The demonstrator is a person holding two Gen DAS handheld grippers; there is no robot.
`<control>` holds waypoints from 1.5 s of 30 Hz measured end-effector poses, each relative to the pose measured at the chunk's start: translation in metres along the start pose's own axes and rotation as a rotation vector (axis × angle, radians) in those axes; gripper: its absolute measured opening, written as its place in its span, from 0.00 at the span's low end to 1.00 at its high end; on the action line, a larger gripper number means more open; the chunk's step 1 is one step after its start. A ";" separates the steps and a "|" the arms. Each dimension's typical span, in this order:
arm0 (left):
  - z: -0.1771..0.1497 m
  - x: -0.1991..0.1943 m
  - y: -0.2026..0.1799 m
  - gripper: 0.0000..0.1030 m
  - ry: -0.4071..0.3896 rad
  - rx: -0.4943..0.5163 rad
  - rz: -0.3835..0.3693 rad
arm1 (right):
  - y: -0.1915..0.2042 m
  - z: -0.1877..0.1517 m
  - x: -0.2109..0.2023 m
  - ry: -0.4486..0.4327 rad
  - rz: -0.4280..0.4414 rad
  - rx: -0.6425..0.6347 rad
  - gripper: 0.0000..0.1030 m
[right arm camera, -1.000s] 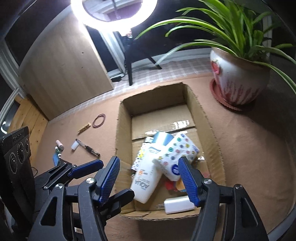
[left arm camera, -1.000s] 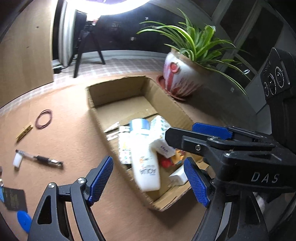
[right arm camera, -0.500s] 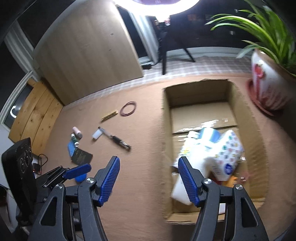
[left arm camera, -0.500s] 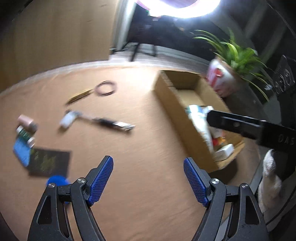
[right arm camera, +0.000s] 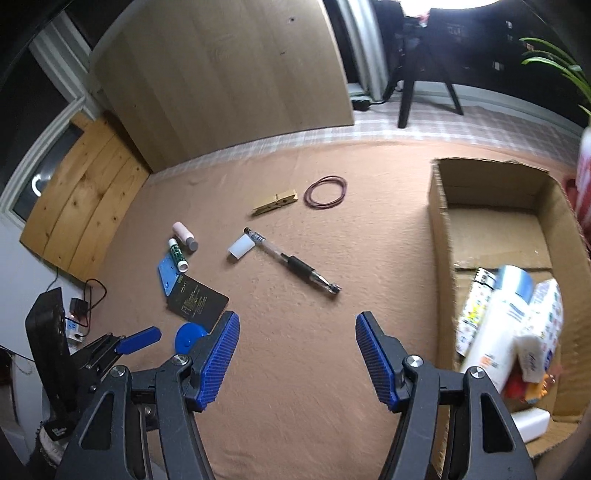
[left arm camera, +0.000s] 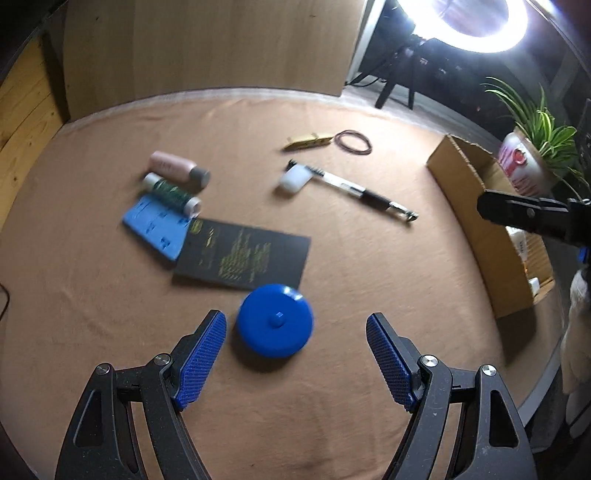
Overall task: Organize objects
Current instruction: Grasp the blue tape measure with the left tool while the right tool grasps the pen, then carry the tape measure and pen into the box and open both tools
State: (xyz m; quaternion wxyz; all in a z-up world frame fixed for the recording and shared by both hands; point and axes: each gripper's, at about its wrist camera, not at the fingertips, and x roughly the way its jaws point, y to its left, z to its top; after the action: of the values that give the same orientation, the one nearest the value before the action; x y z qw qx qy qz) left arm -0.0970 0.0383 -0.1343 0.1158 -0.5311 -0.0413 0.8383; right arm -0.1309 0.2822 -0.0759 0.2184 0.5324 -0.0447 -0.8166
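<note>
My left gripper (left arm camera: 295, 350) is open and empty, just above a round blue disc (left arm camera: 274, 320) that lies near its left finger. Beyond it lie a black card (left arm camera: 243, 254), a blue card (left arm camera: 155, 227), a green-labelled tube (left arm camera: 173, 192), a pink tube (left arm camera: 177, 169), a white cap (left arm camera: 294, 180), a pen (left arm camera: 365, 194), a wooden clothespin (left arm camera: 308, 140) and a rubber band (left arm camera: 352, 141). My right gripper (right arm camera: 297, 349) is open and empty over bare cloth, left of the cardboard box (right arm camera: 439, 236) that holds a white bottle (right arm camera: 495, 332) and packets.
The table wears a tan cloth (right arm camera: 295, 406). A potted plant (left arm camera: 528, 162) stands behind the box. A wooden panel (right arm camera: 221, 74) and a ring light on a tripod (left arm camera: 476, 22) are at the back. The table's rounded edge runs at the right in the left wrist view.
Both grippers have swung left, away from the box, toward the loose items. The left gripper has come down close over the blue disc. Both stay open.
</note>
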 end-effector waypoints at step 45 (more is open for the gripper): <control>-0.007 0.019 0.008 0.53 0.045 -0.042 0.030 | 0.019 0.006 0.093 0.158 -0.106 -0.128 0.10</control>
State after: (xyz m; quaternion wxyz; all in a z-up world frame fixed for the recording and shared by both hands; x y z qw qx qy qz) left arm -0.0995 0.0349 -0.1560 0.0930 -0.5529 -0.0484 0.8266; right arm -0.1619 0.2270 -0.1462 0.2110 0.5818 0.0531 -0.7837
